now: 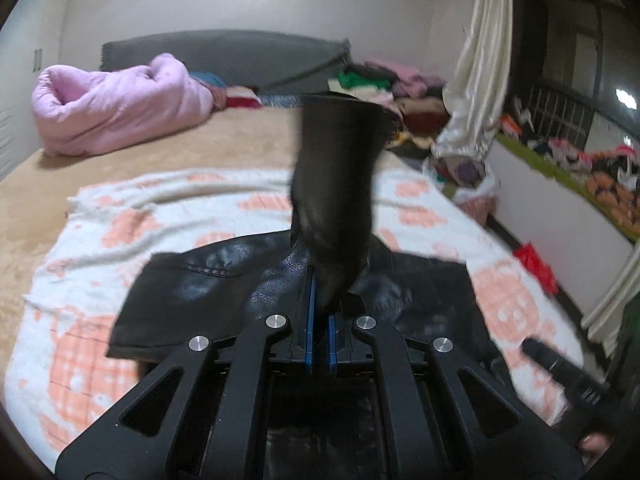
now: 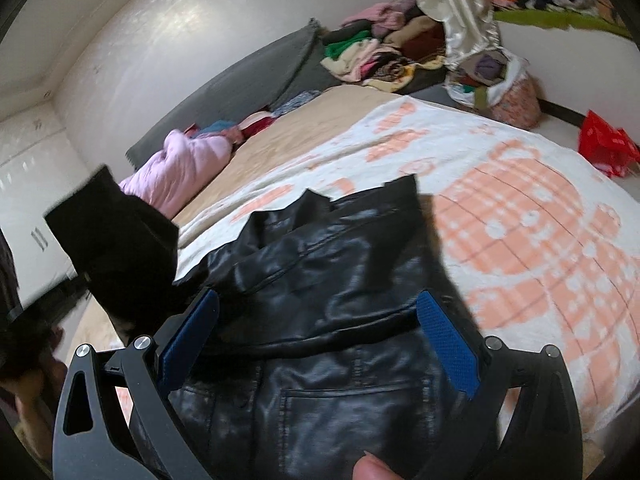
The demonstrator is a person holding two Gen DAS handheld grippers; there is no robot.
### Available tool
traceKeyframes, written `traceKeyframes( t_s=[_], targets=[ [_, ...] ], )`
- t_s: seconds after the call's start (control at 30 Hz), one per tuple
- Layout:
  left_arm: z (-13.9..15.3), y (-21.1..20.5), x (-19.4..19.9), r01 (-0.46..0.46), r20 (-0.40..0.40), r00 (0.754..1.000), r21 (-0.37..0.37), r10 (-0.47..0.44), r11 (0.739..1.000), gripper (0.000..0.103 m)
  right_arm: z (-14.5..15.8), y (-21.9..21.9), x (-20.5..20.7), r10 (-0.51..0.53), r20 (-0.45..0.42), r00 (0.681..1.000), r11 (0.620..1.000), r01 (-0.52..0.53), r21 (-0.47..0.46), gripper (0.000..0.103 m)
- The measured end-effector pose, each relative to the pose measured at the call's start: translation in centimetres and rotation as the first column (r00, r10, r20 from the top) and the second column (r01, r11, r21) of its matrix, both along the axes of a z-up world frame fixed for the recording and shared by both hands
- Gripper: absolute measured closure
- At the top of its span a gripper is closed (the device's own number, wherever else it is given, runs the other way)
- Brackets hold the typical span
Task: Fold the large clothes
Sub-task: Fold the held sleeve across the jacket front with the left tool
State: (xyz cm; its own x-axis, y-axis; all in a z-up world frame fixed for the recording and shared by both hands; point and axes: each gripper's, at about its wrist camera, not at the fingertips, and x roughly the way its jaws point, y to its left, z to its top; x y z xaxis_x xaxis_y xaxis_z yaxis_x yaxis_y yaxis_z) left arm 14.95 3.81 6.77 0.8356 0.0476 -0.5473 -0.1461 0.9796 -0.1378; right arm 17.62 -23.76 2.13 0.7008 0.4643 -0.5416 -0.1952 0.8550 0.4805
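Observation:
A black leather jacket (image 1: 192, 292) lies spread on a white and pink blanket (image 1: 100, 240) on the bed. My left gripper (image 1: 320, 284) is shut on one black sleeve (image 1: 336, 168), which stands up from the jaws and is blurred. In the right wrist view the same sleeve (image 2: 116, 240) hangs raised at the left. My right gripper (image 2: 318, 300) is open just above the jacket's body (image 2: 340, 264), its blue pads (image 2: 448, 344) wide apart with leather below them, not pinched. A person's fingertip (image 2: 372, 468) shows at the bottom edge.
A pink quilt (image 1: 112, 108) sits at the head of the tan-sheeted bed (image 1: 200, 148). A pile of clothes (image 1: 384, 80) lies at the far right corner, with a cream curtain (image 1: 480, 60) and a full basket (image 2: 508, 92) beside it. A red bag (image 2: 604, 144) lies on the floor.

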Motion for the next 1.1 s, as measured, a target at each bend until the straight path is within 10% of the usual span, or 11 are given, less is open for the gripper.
traceKeyframes(
  t_s=[0.37,0.77,0.9,1.1],
  targets=[
    [-6.9,-3.7,1.9,0.109,-0.169,0.981,0.100,-0.091,0.989,0.100,-1.1,-3.3,0.3,-0.049,-0.054,0.997,0.995,0.053,0.083,0.004],
    [-11.9,-5.7,0.6,0.174,-0.276,0.955,0.226,-0.108,0.959,0.093,-3.4,2.0,1.9,0.196,-0.143,0.970,0.966,-0.166,0.196,0.005],
    [-12.0,-5.9,-0.3,0.189,-0.284,0.952,0.239,-0.118,0.952,0.038,-4.1,4.0,3.1,0.266,-0.175,0.948,0.946,-0.222,0.238,0.021],
    [-11.3,-5.4,-2.2,0.209,-0.269,0.951,0.200,-0.151,0.957,0.034,-5.4,6.0,4.9,0.311,-0.240,0.920,0.929,-0.241,0.280,0.029]
  ],
)
